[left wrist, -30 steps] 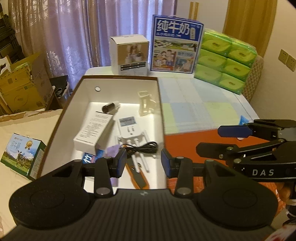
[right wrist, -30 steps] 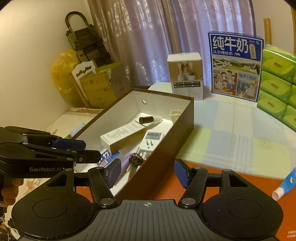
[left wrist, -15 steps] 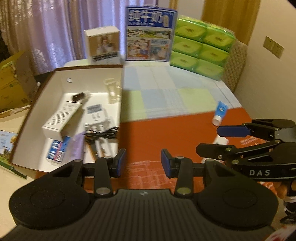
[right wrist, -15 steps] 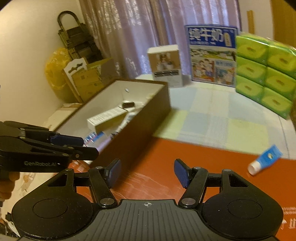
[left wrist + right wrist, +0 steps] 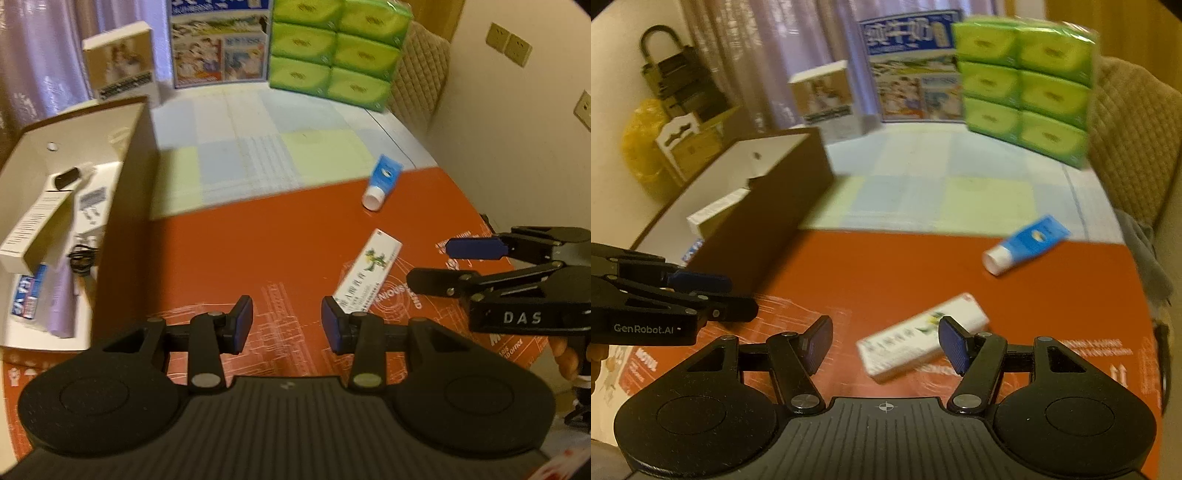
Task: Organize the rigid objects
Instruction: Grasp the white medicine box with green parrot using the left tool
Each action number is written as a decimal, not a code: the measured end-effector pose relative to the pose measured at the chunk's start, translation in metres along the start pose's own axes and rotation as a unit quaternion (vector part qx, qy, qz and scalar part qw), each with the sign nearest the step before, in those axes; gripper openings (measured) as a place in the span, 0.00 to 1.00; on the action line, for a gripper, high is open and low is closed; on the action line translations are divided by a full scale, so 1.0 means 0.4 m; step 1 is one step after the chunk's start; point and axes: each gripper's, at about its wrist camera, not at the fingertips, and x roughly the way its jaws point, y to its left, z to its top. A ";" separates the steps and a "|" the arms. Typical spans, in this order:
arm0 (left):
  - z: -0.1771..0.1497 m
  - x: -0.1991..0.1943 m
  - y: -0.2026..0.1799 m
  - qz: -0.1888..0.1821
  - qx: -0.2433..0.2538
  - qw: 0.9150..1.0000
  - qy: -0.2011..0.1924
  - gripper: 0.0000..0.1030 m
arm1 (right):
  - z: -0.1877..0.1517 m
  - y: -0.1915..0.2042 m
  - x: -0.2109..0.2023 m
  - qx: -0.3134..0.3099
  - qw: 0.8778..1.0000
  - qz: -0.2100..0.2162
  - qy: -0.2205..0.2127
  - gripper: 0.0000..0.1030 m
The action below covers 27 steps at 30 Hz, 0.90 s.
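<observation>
Both claws spread, empty: left claw [image 5: 287, 325], right claw [image 5: 884, 345] aimed, apparently, at white carton [image 5: 923, 341] outside storage box [image 5: 768, 206].

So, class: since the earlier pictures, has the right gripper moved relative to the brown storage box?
Yes. The right gripper has swung rightward away from the brown storage box, and now sits over the white carton on the red mat.

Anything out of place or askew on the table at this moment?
Two items lie loose on the orange mat, outside the brown box that holds the rest: a blue tube on its side and a white carton lying flat, askew. Nothing looks spilled or damaged.
</observation>
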 end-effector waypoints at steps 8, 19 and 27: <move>0.009 0.080 -0.069 -0.016 0.025 0.999 0.023 0.35 | -0.016 -0.089 -0.020 0.024 0.999 -0.020 0.011 0.59; 0.017 0.180 -0.158 -0.041 0.079 0.996 0.031 0.40 | -0.037 -0.176 -0.021 0.050 0.998 -0.042 0.025 0.59; 0.025 0.256 -0.203 -0.055 0.122 0.991 0.033 0.41 | -0.054 -0.228 -0.020 0.069 0.996 -0.053 0.035 0.59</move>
